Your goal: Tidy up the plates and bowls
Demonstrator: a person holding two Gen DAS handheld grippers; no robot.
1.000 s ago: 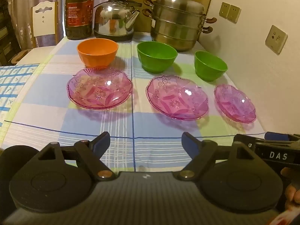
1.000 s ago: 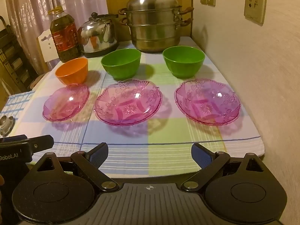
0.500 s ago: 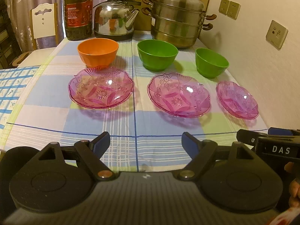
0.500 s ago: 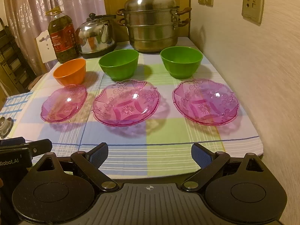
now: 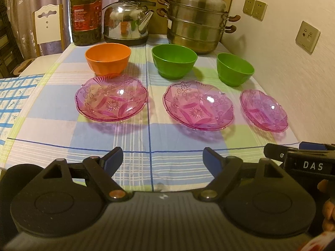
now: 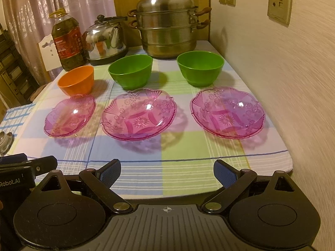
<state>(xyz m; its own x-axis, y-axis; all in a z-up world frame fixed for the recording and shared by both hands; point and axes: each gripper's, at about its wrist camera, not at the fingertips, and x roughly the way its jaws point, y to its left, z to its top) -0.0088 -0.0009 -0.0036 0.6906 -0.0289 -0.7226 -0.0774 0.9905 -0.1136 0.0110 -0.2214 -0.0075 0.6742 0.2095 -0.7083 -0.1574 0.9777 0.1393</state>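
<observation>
Three pink glass plates lie in a row on the checked tablecloth: left (image 5: pixel 112 101), middle (image 5: pixel 197 105), right (image 5: pixel 263 109). Behind them stand an orange bowl (image 5: pixel 107 57) and two green bowls (image 5: pixel 174 59) (image 5: pixel 234 69). The right wrist view shows the same plates (image 6: pixel 70 115) (image 6: pixel 139 114) (image 6: pixel 227 112) and bowls (image 6: pixel 76 80) (image 6: pixel 130 70) (image 6: pixel 200 65). My left gripper (image 5: pixel 162 159) is open and empty over the table's near edge. My right gripper (image 6: pixel 167 170) is open and empty at the near edge, before the middle and right plates.
A steel steamer pot (image 5: pixel 197 21), a kettle (image 5: pixel 127 19) and an oil bottle (image 5: pixel 85 14) stand at the back of the table. A wall with sockets (image 6: pixel 279 5) runs along the right. A chair (image 5: pixel 48 24) stands at the far left.
Both grippers have moved slightly forward and up, so the dishes appear a little closer. Nothing on the table has moved. Both grippers stay open.
</observation>
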